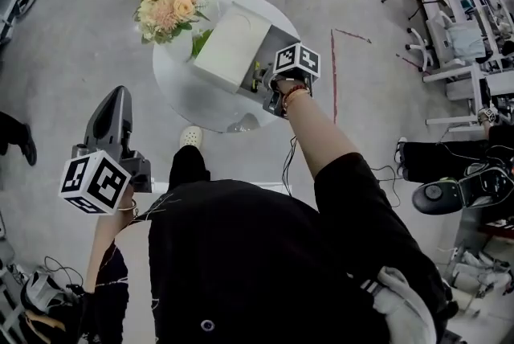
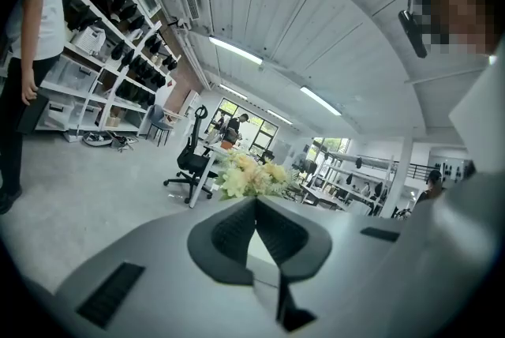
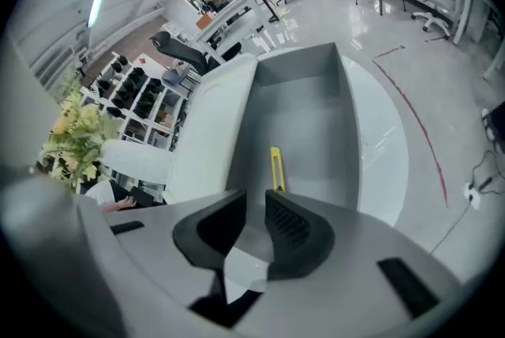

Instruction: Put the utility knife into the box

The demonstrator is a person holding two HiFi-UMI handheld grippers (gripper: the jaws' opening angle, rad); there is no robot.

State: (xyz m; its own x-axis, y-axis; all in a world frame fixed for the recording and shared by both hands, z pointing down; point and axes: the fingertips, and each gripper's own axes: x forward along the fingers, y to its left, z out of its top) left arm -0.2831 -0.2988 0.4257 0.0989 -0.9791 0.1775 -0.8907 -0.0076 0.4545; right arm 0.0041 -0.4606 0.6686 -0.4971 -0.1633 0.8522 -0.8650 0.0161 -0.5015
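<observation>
A yellow utility knife (image 3: 276,168) lies flat on the grey floor of the open box (image 3: 308,107), just beyond my right gripper (image 3: 255,206). That gripper's jaws stand a little apart with nothing between them. In the head view the box (image 1: 277,41) sits on the round white table (image 1: 185,93) with its white lid (image 1: 233,45) folded open to the left. The right gripper (image 1: 271,87) is at the box's near edge, next to the knife (image 1: 256,77). My left gripper (image 1: 115,105) is held off the table at the lower left. Its jaws (image 2: 255,206) are shut and empty.
A bouquet of pale flowers (image 1: 167,1) stands at the table's far left, beside the box lid. A red tape line (image 1: 333,69) runs along the floor right of the table. A person (image 2: 28,52) stands by shelves at the left; an office chair (image 2: 189,163) is further back.
</observation>
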